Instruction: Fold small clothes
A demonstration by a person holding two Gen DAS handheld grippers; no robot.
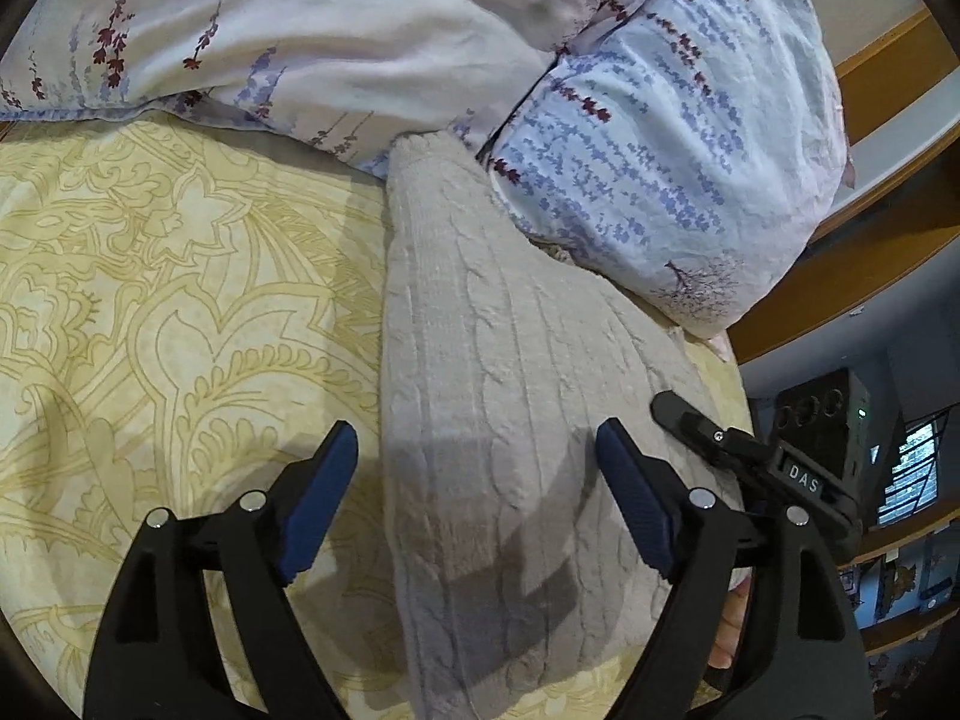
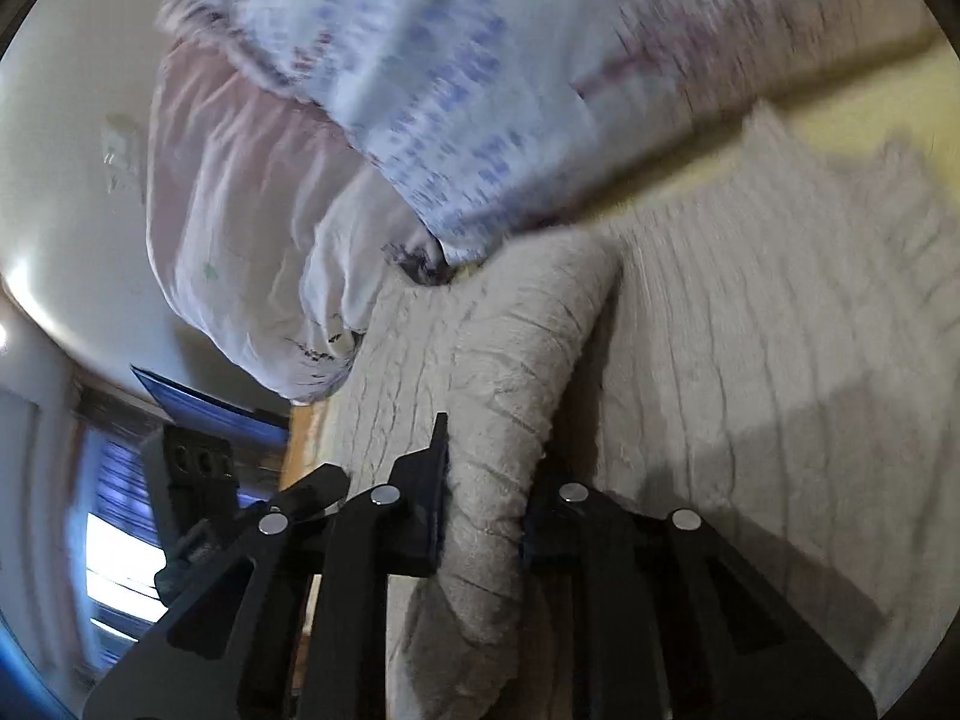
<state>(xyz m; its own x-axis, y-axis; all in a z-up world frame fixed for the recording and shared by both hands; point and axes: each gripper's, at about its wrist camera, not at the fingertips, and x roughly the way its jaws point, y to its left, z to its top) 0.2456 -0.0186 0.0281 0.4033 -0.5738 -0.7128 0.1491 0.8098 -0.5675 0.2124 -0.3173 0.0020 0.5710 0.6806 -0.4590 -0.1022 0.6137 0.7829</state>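
A beige cable-knit sweater (image 1: pixel 504 396) lies on the yellow patterned bedsheet (image 1: pixel 180 276), folded into a long strip running away from me. My left gripper (image 1: pixel 477 456) is open just above it, its blue-padded fingers (image 1: pixel 327 480) straddling the sweater's left edge. In the right wrist view the same sweater (image 2: pixel 780 324) spreads to the right, and my right gripper (image 2: pixel 483 480) is shut on a bunched sleeve-like fold (image 2: pixel 516 360) lifted off the rest. The right gripper's tip (image 1: pixel 702 426) shows at the sweater's right edge in the left wrist view.
A floral white-and-blue duvet (image 1: pixel 648 138) is piled at the far side, touching the sweater's far end; it also shows in the right wrist view (image 2: pixel 420 120). The bed's wooden edge (image 1: pixel 840 288) and a dark speaker (image 1: pixel 834 420) lie to the right.
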